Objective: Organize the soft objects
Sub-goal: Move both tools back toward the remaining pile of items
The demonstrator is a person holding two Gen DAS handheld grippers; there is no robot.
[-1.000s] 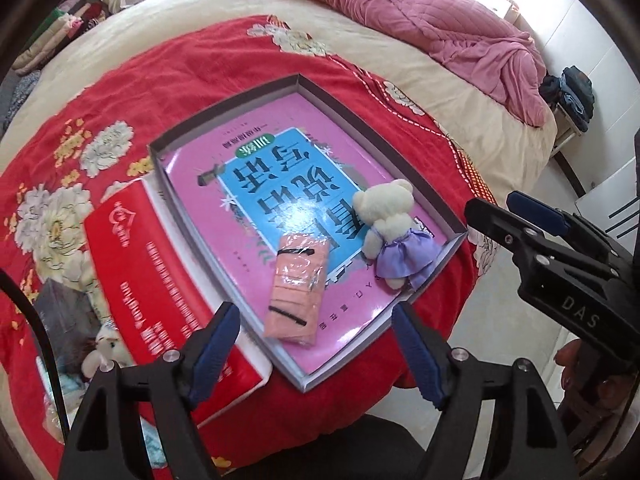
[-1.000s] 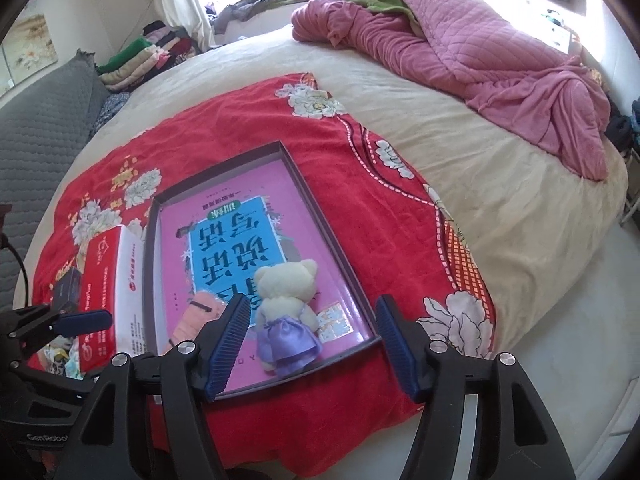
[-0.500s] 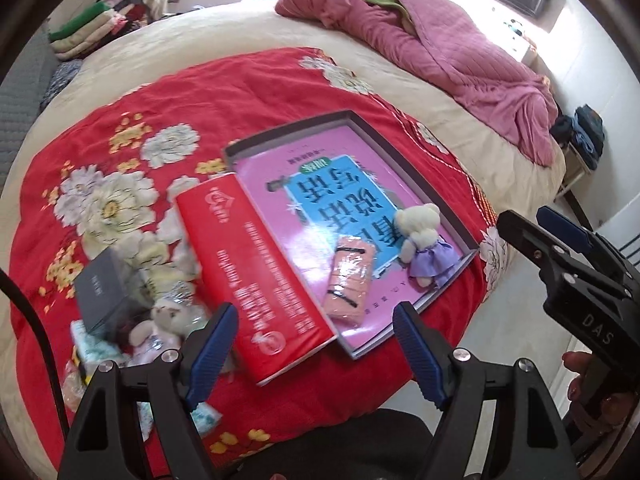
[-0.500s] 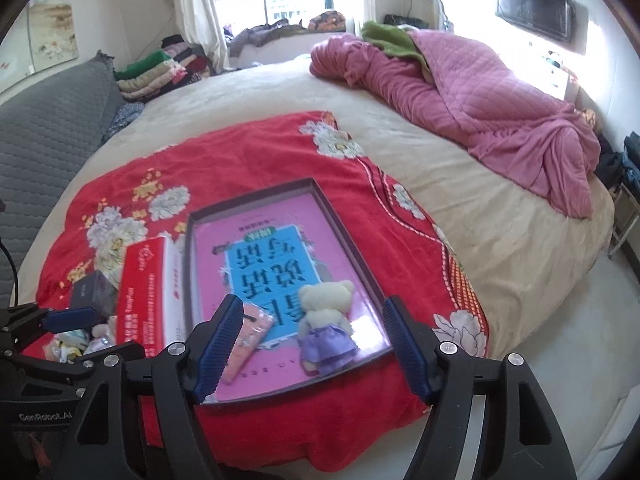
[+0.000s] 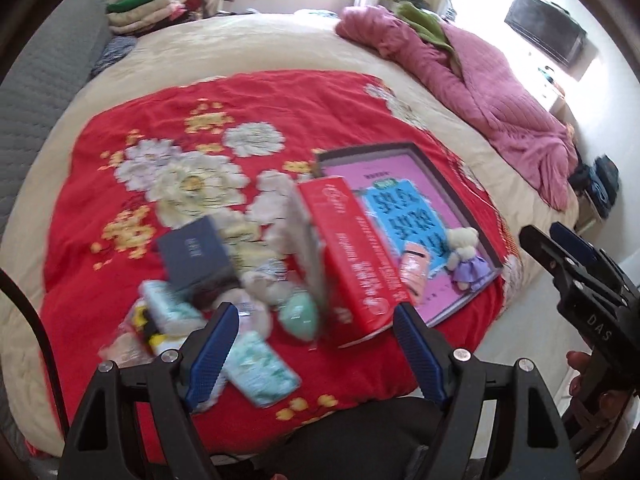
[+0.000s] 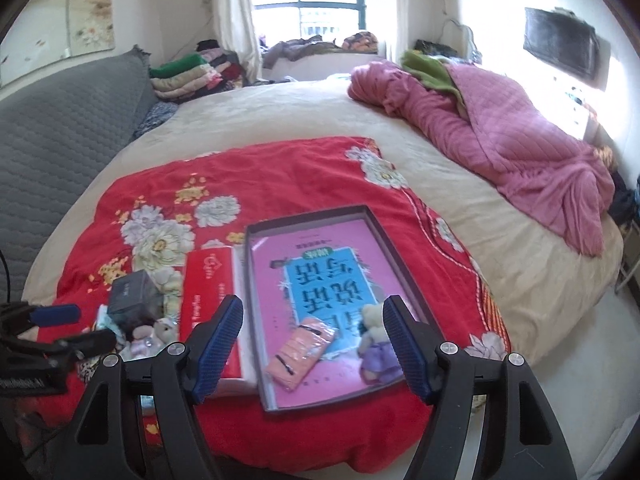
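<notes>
A flat pink-lined box (image 6: 360, 216) lies on the red floral blanket (image 6: 280, 168). In it lie a small teddy bear in a purple dress (image 6: 374, 344) and a peach pouch (image 6: 304, 346); both also show in the left wrist view, the bear (image 5: 466, 254) and the pouch (image 5: 414, 268). Left of the red box lid (image 5: 352, 248) is a pile of soft items: small plush toys (image 5: 260, 284), tissue packs (image 5: 260, 368), a mint pouch (image 5: 298, 312). My left gripper (image 5: 316, 352) is open and empty above the pile's near edge. My right gripper (image 6: 314, 348) is open and empty above the box.
A dark small box (image 5: 196, 250) sits in the pile. A pink quilt (image 6: 500, 136) lies bunched at the bed's far right. A grey headboard (image 6: 60, 148) is at left, folded clothes (image 6: 188, 76) behind. The floor (image 6: 580, 380) lies right of the bed edge.
Both grippers have pulled back and up from the box. The left one has swung left, bringing the pile of soft items into view. Both stay open and empty.
</notes>
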